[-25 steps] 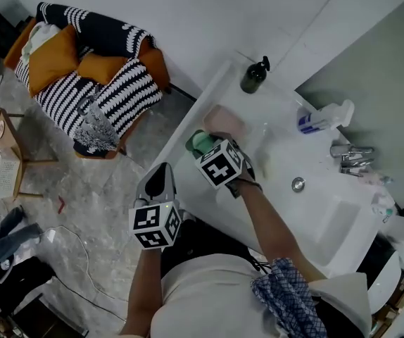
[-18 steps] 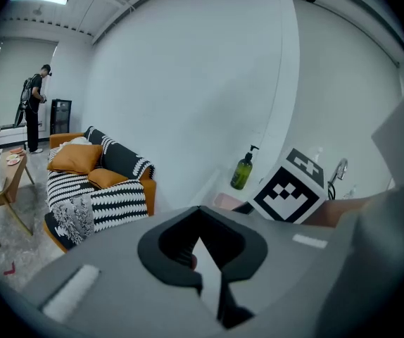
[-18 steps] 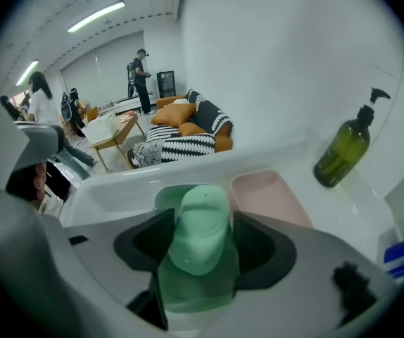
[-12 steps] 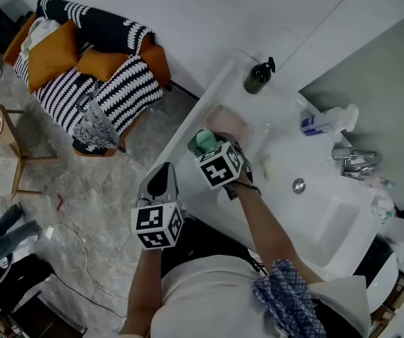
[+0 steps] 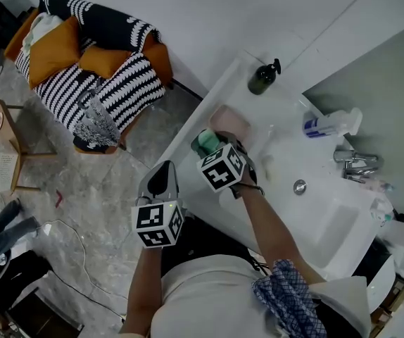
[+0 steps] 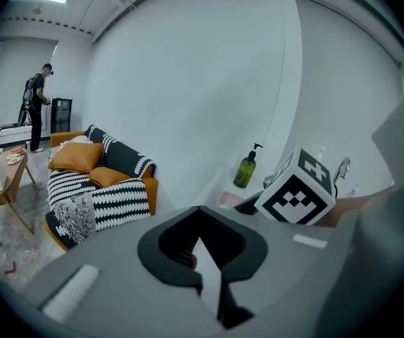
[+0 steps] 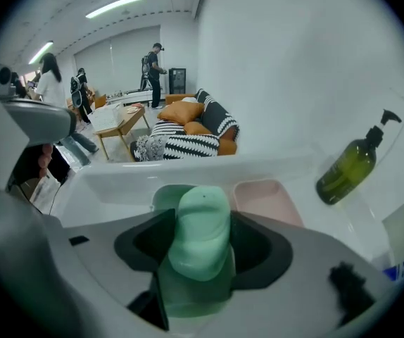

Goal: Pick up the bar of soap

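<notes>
While two trays, a green soap dish [image 7: 158, 197] and a pink soap dish [image 7: 267, 200], sit side by side on the white surface [image 7: 110, 180], the right gripper [image 7: 200, 241] pinches the single pale green bar of soap [image 7: 202, 217] at the green one. One dark green pump bottle [image 7: 348, 165] stands nearby. The left gripper [image 6: 197, 257], pressed together on nothing, hangs off the surface's edge. Neither gripper has visibly shifted in the past second.

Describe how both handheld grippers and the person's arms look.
The left gripper and right gripper match: grey moulded bodies with black-lined recesses around the jaws. Each carries a white cube printed with black square markers. No cables show on either. The person wears a light top, and no sleeves cover the arms as far as they show.
</notes>
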Available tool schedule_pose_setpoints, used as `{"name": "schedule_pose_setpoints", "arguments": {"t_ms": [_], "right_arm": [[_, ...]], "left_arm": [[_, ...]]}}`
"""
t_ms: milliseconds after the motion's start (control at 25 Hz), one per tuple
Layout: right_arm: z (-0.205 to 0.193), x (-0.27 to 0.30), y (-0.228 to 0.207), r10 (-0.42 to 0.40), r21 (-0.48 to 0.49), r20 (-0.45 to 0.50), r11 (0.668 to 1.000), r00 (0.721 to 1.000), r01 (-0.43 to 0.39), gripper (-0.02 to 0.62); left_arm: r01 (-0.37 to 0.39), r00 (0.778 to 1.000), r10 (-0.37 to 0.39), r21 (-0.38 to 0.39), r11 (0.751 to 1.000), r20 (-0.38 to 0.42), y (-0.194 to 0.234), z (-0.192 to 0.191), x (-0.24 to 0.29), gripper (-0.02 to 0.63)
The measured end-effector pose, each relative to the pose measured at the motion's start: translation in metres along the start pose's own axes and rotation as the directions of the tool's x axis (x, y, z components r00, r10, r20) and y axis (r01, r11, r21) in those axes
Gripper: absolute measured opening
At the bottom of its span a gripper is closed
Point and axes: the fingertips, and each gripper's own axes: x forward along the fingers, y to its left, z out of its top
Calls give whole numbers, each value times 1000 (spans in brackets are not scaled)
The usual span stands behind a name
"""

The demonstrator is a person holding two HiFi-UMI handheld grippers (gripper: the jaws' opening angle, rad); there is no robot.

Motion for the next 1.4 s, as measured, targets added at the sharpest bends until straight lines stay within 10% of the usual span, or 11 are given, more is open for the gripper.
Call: {"name": "schedule_pose_setpoints", "arguments": {"t_ms": [440, 760, 1400], "right_arm": [[15, -21, 3, -21, -76, 66, 997, 998, 26, 126], [13, -24, 28, -59, -326, 34, 943, 998, 67, 120], [-1, -17, 37, 114, -223, -105, 965, 988, -135, 126]], "left_arm": [[-2, 1000, 2, 13, 1000, 7, 0, 2, -1, 6], [-1, 1000, 0, 17, 1000, 18, -2, 6, 0, 6], [0, 1000, 0, -7, 1000, 23, 1, 3, 0, 6]]}}
